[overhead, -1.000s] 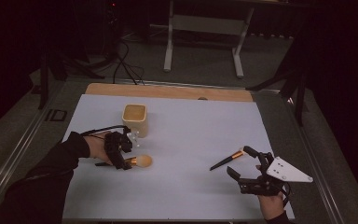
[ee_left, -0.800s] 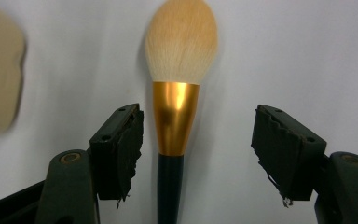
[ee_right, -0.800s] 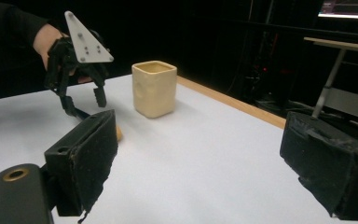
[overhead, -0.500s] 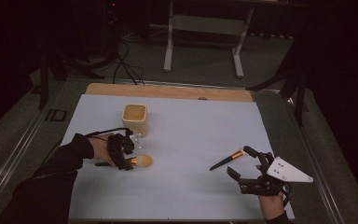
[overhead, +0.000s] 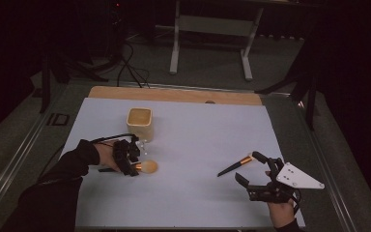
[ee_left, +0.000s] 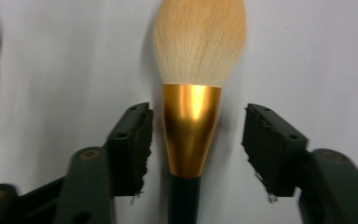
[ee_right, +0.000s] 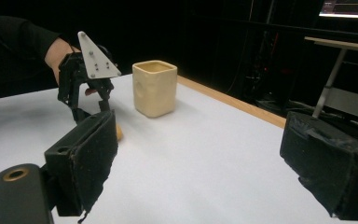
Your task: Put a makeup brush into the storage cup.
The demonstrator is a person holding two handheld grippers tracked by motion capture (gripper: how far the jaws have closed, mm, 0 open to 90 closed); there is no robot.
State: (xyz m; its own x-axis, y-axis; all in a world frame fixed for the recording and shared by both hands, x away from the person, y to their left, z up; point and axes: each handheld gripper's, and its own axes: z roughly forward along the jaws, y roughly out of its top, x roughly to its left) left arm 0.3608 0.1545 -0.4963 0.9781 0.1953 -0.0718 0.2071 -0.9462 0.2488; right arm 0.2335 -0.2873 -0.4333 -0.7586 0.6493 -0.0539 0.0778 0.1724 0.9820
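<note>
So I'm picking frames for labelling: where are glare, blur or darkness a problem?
Left gripper view: glare streak on the brush's gold ferrule, jaws soft-edged up close. Right gripper view: near jaws blurred, cup sharp. High view: room beyond the table nearly black.

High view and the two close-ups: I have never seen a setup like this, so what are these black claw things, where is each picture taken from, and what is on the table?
No robot here: a person sits at a table with a white mat and holds a hand-worked tool in each hand. The high view looks down from above the person's side. The left gripper is at its left, the right gripper at its right.

The other two pictures come from small cameras riding on the tools, looking along their black jaws.

The left gripper view shows a large makeup brush lying on the mat between open jaws; they straddle its gold collar without touching it.

The right gripper view looks across the table past its own open jaws, which hold nothing, to a cream square cup.

A thin second brush lies just in front of the right gripper.
</note>
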